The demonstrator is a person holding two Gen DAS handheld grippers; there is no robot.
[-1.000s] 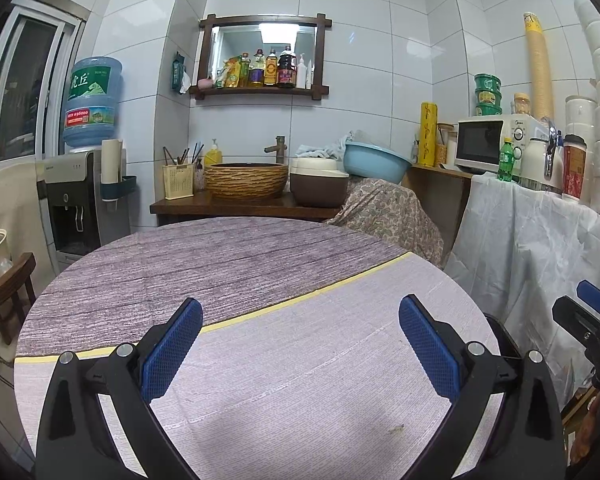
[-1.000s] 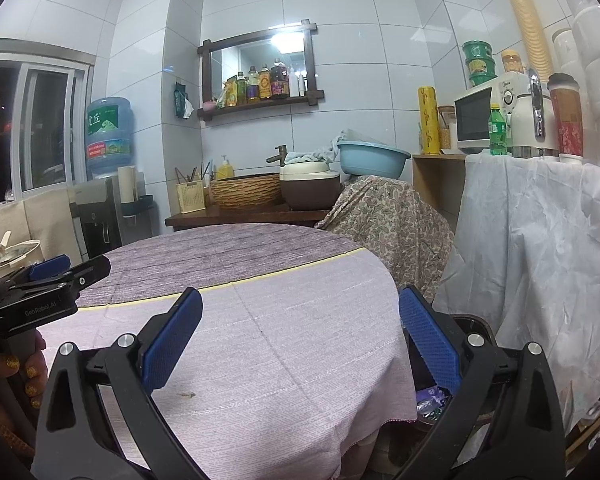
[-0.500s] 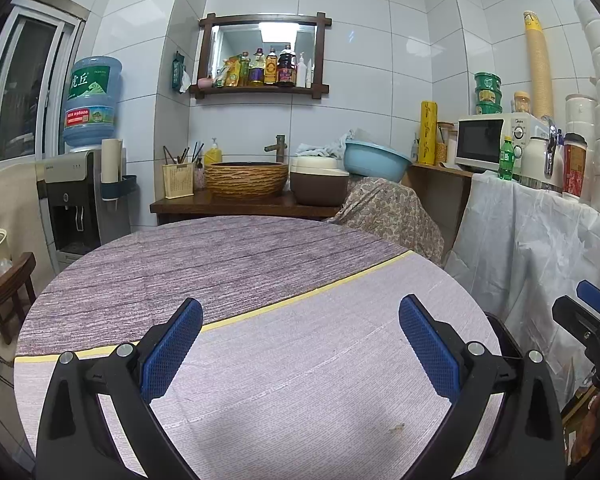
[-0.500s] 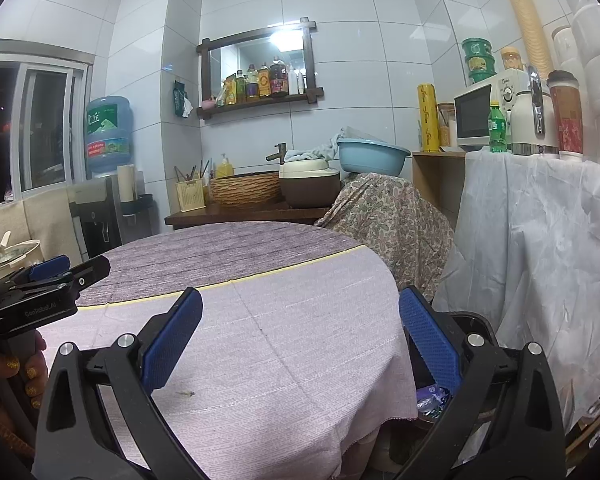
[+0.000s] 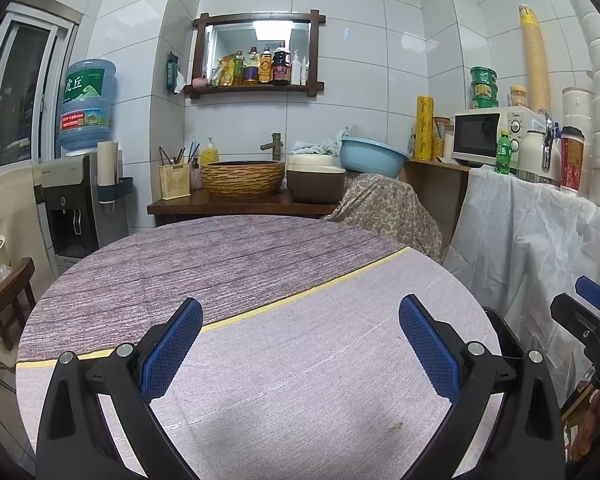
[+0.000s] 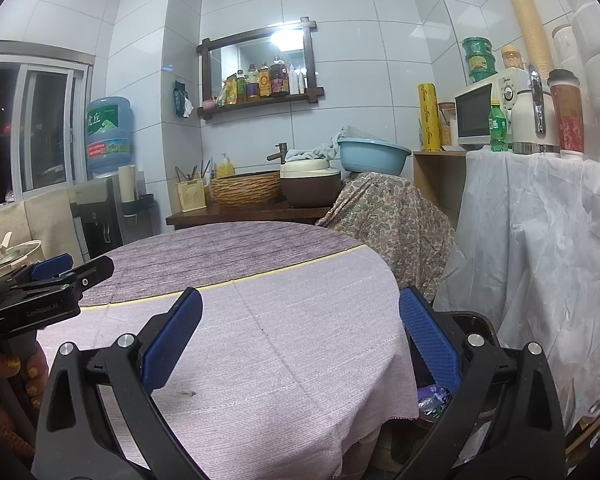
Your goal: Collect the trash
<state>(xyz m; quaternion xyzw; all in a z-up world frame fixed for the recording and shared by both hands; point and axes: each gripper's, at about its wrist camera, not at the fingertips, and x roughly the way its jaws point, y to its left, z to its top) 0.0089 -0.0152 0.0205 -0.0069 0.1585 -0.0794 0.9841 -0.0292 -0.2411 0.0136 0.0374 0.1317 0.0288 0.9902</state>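
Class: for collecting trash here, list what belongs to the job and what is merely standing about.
Belongs to the job:
left hand-held gripper, open
right hand-held gripper, open
dark bin beside the table, wrappers inside
small scrap on the tablecloth

Standing about:
microwave
blue basin
water jug
woven basket

Home kitchen: microwave (image 5: 485, 135), water dispenser (image 5: 70, 204), sink basin (image 5: 243, 176).
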